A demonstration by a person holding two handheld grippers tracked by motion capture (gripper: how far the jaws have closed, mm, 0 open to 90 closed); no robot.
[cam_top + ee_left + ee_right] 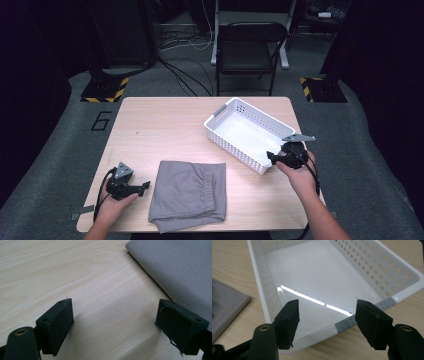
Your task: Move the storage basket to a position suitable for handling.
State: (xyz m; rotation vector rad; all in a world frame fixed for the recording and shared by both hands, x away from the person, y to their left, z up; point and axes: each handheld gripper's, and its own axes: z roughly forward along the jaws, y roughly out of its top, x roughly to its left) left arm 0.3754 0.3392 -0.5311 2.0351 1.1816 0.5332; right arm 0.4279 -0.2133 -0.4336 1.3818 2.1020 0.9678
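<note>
A folded grey cloth [187, 195] lies flat on the wooden table [160, 125] near its front edge. My left gripper [146, 186] rests just left of the cloth, open; in the left gripper view its jaws [115, 320] stand wide apart over bare wood, with the cloth's edge [180, 267] beside the right jaw. An empty white perforated basket [235, 149] sits at an angle on the right half of the table. My right gripper [272, 156] is at the basket's near end, open; its jaws [327, 317] hang over the near rim and touch nothing. A grey handle [367, 313] lies along that rim.
A second grey handle [219, 110] marks the basket's far end. Behind the table stands a black folding chair [250, 50], with cables on the floor and stand bases with yellow-black tape. The cloth's corner [224, 305] shows left of the basket.
</note>
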